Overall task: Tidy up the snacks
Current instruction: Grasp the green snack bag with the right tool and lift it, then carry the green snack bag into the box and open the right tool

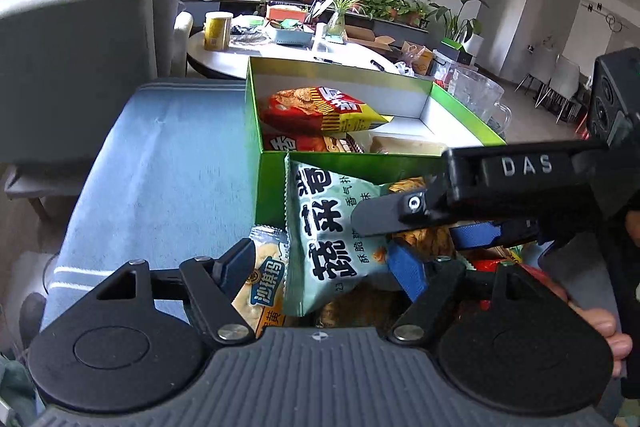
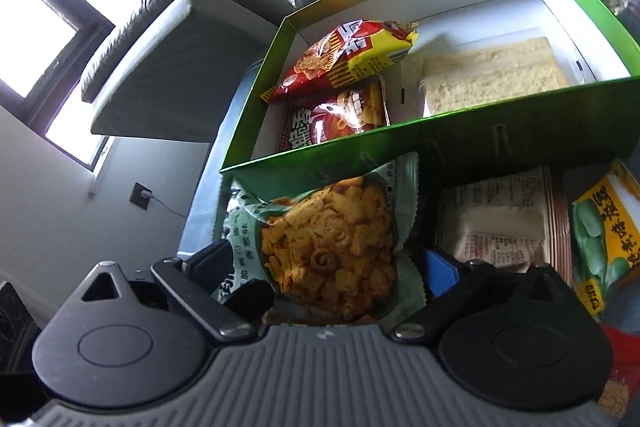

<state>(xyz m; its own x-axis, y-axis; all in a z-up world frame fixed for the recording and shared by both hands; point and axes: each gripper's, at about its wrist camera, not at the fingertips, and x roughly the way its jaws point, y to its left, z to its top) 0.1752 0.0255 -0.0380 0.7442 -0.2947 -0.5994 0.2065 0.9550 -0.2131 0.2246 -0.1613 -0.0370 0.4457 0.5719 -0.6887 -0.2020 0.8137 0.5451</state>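
Note:
A pale green snack bag with orange crisps showing through its window leans on the front wall of the green box. My left gripper stands open around its lower end, beside a yellow cracker packet. My right gripper comes in from the right and straddles the same bag with wide jaws; I see no pad pressing on it. Inside the box lie a red and yellow bag, a second red bag and a beige pack.
A white packet and a yellow bag with green beans lie in front of the box, on a blue cloth. A glass jug stands right of the box. Behind are a grey sofa and a cluttered round white table.

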